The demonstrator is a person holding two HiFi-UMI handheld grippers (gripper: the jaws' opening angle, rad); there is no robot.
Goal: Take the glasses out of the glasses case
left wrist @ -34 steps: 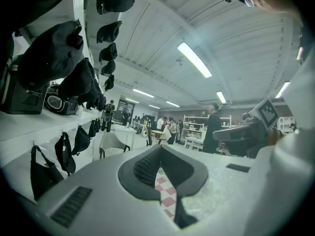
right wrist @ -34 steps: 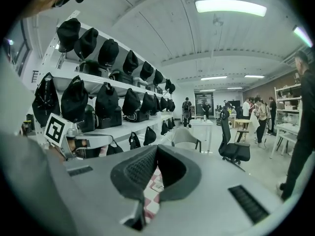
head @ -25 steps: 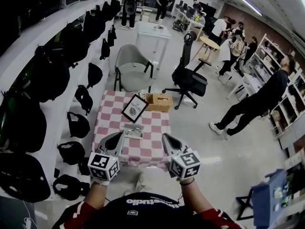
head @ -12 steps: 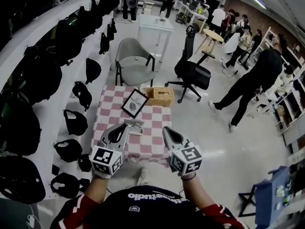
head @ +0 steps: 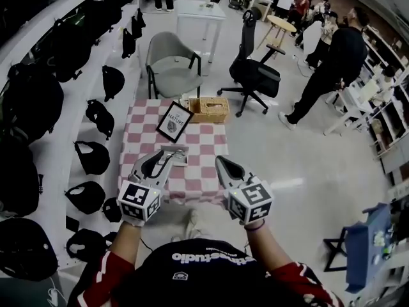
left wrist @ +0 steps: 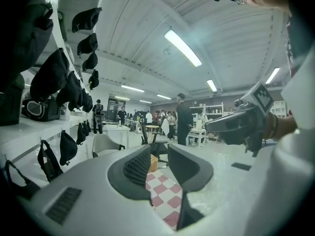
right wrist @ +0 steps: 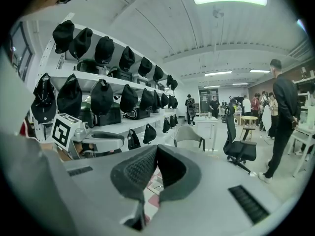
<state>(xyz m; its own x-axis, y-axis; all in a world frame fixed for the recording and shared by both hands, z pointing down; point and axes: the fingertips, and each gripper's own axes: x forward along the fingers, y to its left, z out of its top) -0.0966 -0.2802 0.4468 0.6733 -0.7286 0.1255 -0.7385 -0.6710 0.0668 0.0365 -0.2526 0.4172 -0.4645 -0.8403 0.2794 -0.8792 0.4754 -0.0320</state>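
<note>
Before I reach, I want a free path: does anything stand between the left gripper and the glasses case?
Nothing visible. The frame and basket stand beyond the glasses case, away from the left gripper.

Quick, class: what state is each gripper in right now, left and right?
Left gripper: open, jaws apart, nothing between them.
Right gripper: shut, jaw tips together, holding nothing.

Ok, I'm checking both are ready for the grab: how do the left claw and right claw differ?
On the left claw the jaws stand apart, with the checked tablecloth showing between them; on the right claw they meet at the tips. The left claw points at the glasses case; the right claw sits off to its right. Both hold nothing.
</note>
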